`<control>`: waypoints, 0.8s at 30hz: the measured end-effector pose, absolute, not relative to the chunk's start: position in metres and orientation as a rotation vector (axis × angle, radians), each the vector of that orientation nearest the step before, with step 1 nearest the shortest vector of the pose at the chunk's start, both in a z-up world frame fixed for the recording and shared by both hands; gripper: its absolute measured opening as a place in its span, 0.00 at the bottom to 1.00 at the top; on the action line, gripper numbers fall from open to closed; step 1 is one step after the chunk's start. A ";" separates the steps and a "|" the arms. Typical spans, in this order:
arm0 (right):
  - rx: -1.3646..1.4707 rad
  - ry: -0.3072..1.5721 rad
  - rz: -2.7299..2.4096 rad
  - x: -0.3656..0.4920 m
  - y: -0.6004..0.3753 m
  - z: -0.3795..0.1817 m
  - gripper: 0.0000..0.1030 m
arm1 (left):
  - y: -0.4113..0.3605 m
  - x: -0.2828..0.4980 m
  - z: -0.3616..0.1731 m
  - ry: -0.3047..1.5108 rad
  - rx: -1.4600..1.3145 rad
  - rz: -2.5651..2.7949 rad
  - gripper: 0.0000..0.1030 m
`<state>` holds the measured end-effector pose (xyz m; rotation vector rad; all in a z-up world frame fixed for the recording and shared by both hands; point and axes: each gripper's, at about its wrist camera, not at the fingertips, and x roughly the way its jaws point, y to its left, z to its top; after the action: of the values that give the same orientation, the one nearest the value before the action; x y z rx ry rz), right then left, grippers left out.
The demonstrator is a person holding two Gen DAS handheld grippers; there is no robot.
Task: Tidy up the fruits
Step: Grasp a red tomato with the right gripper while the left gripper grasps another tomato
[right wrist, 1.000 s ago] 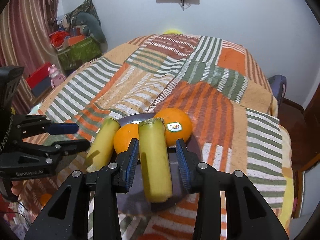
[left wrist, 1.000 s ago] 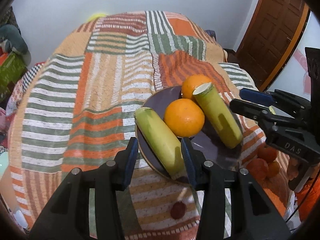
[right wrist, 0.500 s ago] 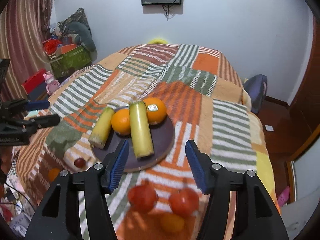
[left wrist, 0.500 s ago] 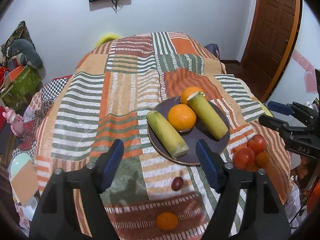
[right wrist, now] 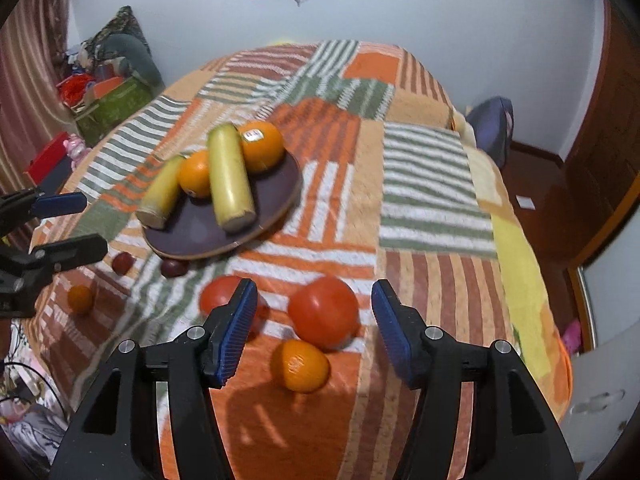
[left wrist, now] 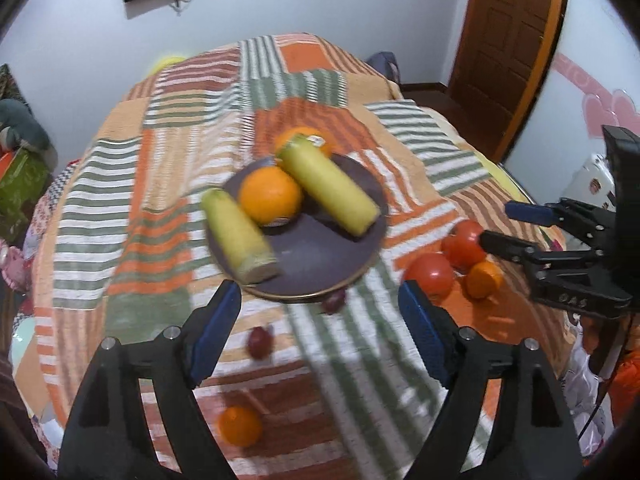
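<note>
Hovering above the blanket (left wrist: pixel 120 216), left gripper (left wrist: pixel 320 320) spread wide and gripping nothing, blue pads (left wrist: pixel 216 332) touching no fruit. Sitting beyond its tips: the plate (left wrist: pixel 320 264), carrying two corn cobs (left wrist: pixel 236 236) (left wrist: pixel 328 188) and two oranges (left wrist: pixel 270 196) (left wrist: pixel 304 136) (one orange lying between the cobs, the other behind the far cob). Lying between the pads on the blanket: two small dark fruits (left wrist: pixel 260 340) (left wrist: pixel 334 300), one tucked just by the plate rim. Resting nearer the camera, a small orange (left wrist: pixel 240 426).

Hanging over the blanket edge, right gripper (right wrist: pixel 314 322) likewise released wide, carrying nothing. Showing between its pads: a red tomato (right wrist: pixel 324 312), with a small orange fruit (right wrist: pixel 300 366) just in front, touching or nearly so. Peeking from behind the left pad, a second tomato (right wrist: pixel 218 294). Standing well beyond, the plate (right wrist: pixel 276 196) with the cobs and oranges.
</note>
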<state>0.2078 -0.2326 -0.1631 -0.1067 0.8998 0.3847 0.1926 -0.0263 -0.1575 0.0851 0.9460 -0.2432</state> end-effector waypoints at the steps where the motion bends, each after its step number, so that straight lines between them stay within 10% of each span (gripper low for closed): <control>1: -0.102 0.907 0.384 0.207 -0.234 -0.165 0.54 | -0.032 0.194 -0.161 0.954 0.081 -0.253 0.82; 24: -0.014 1.002 0.411 0.222 -0.242 -0.200 0.45 | -0.089 0.227 -0.208 1.056 0.058 -0.386 0.83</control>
<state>0.2224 -0.2424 -0.1997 -0.0140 1.0015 0.4113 0.2273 -0.0887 -0.2075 0.0579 1.0564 -0.3857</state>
